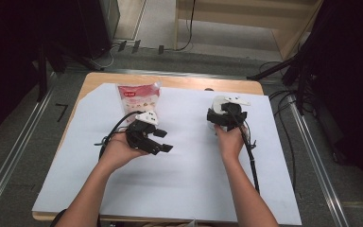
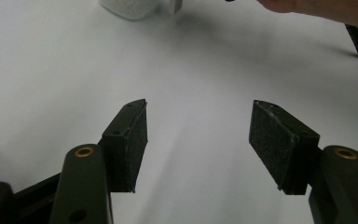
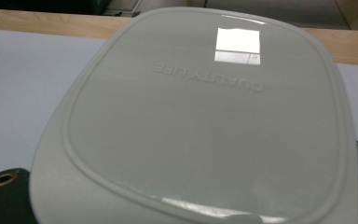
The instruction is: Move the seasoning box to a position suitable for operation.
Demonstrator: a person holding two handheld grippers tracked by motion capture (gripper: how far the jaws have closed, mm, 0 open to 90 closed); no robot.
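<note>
Jaws of the right gripper (image 1: 226, 124) flank a white lidded container (image 3: 200, 121) right of centre; whether they pinch it I cannot tell. Left gripper (image 1: 163, 140) hangs wide open, empty, below a snack bag (image 1: 139, 98). Likely step: grasping the container; next, a firm squeeze before lifting.

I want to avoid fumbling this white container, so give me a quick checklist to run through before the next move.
1. Left hand-held gripper open with nothing between the jaws: ok.
2. Right hand-held gripper at the white container: ok.
3. Container lid seated flat: ok, as far as the right gripper view shows.
4. Right jaws firmly on the container: cannot tell, the lid hides them.
5. Snack bag away from the container: ok, it lies at the far left of the white sheet.
</note>
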